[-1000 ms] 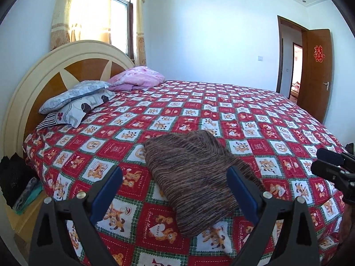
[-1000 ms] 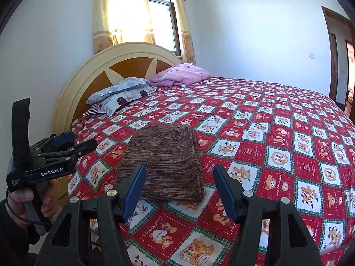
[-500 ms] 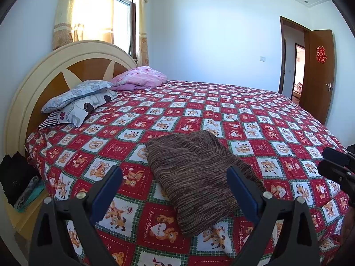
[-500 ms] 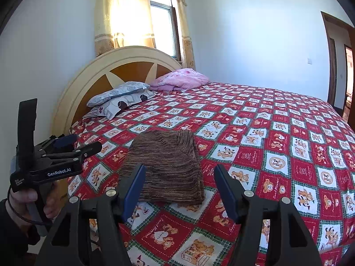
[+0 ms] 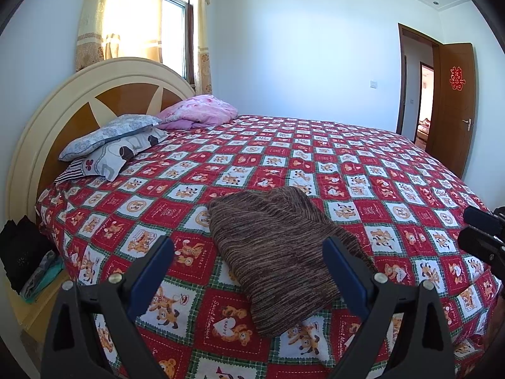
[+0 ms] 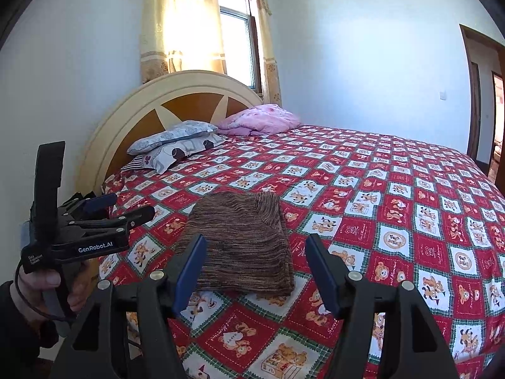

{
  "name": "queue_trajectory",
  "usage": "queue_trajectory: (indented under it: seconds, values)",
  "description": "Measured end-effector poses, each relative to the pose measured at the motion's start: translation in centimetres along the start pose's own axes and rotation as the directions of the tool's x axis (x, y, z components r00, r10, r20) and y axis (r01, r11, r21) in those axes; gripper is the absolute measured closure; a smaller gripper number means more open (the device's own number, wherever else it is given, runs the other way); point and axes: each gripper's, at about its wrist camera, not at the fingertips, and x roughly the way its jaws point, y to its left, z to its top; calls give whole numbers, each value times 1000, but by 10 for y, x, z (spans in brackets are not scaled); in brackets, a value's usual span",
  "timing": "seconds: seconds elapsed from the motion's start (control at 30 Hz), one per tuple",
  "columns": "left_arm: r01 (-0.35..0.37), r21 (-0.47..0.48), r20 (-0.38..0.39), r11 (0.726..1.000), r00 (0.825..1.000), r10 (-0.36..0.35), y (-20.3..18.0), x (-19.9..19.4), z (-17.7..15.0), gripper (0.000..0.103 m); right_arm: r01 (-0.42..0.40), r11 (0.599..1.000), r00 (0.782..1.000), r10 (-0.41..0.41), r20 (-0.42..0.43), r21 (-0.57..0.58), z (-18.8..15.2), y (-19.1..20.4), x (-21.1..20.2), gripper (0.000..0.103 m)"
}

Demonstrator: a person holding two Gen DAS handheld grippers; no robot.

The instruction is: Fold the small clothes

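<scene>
One garment [image 5: 281, 252], three pillows [image 5: 110, 129] (perhaps).

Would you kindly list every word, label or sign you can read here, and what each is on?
"GenRobot.AI": side of the left gripper.
"HAPPY": heart on a bedspread square.
Red double-happiness sign: on the wooden door.
Small white label on the gripper body and other bedspread script: too blurred to read.

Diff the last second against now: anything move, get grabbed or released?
Both cameras tilted or drew back slightly: the brown knit garment sits a bit lower in both views. Nothing grabbed or released. Left gripper and right gripper stay open and empty above the quilt; the garment lies folded as before.
</scene>
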Motion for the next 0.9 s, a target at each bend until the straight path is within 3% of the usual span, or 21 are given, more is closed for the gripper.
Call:
queue_trajectory:
  seconds: [0.7, 0.9]
  values:
    - [-3, 0, -1, 1000, 1000, 3, -2, -1, -1, 6, 2, 1000, 1000, -2, 15, -18, -4, 4, -3, 35]
    - [-5, 7, 5, 1000, 1000, 5, -5, -3, -1, 0, 11, 1000, 999, -10, 33, -22, -3, 5, -7, 34]
